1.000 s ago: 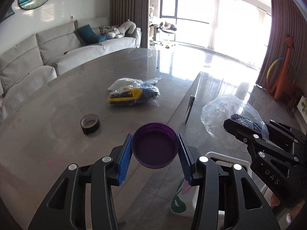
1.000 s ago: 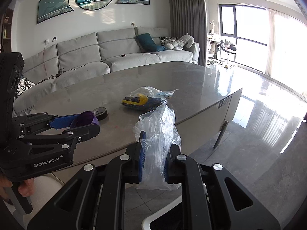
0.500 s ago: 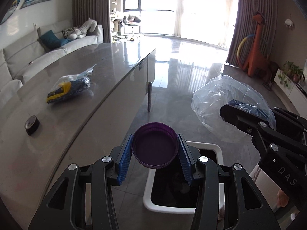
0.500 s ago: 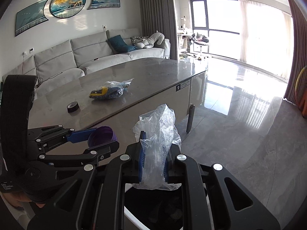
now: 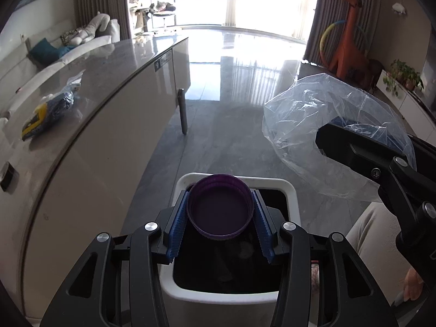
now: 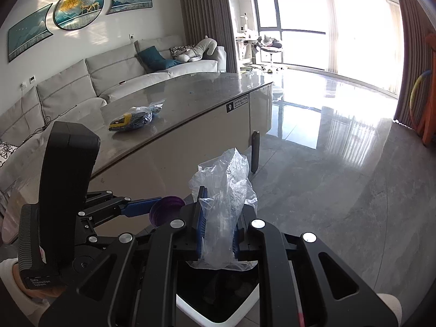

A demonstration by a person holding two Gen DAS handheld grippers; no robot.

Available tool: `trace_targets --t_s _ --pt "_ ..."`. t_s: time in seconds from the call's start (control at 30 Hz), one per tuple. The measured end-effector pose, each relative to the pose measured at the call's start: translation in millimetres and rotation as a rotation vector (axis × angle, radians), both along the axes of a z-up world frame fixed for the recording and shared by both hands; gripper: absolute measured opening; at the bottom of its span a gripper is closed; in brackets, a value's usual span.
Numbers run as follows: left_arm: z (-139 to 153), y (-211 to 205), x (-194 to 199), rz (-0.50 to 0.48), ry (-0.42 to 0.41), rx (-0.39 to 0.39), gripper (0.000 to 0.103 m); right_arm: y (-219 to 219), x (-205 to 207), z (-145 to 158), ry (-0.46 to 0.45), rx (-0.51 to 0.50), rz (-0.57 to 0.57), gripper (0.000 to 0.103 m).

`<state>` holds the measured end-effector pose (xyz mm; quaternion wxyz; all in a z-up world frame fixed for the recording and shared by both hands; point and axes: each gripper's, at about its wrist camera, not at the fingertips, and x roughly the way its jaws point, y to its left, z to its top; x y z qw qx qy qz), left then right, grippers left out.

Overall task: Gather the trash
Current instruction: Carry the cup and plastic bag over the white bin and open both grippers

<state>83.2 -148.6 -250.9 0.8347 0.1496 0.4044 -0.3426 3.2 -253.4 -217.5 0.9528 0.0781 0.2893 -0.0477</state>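
Observation:
My left gripper [image 5: 220,212] is shut on a purple round lid [image 5: 219,209], its blue pads pressing both sides, and it hangs over the dark mouth of a white trash bin [image 5: 237,294] on the floor. The lid [image 6: 166,210] shows in the right wrist view too. My right gripper [image 6: 218,219] is shut on a crumpled clear plastic bag [image 6: 226,188], also above the bin [image 6: 218,312]. In the left wrist view that bag [image 5: 321,125] billows at the right. A blue and yellow packet in plastic [image 5: 47,111] lies on the table.
The grey table [image 5: 114,62] runs along the left, with a black tape roll [image 5: 6,175] near its edge. A thin table leg [image 5: 183,111] stands by the bin. A person's pale trouser leg [image 5: 381,234] is at the right. Glossy floor stretches ahead.
Both grippers swung from over the table to the right and down, and now hang above the white bin. The lid and the bag stayed gripped.

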Motion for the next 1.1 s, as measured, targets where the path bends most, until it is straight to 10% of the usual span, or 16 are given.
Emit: trace_targets --t_s 0.13,1.1 --pt "-22 -8 14 0.034 0.099 0.069 0.098 -6 0 -3 0.013 0.007 -0.013 0.017" --pt "14 62 27 0.238 -0.026 0.09 0.098 14 33 -52 0.155 0.001 0.057 0.029"
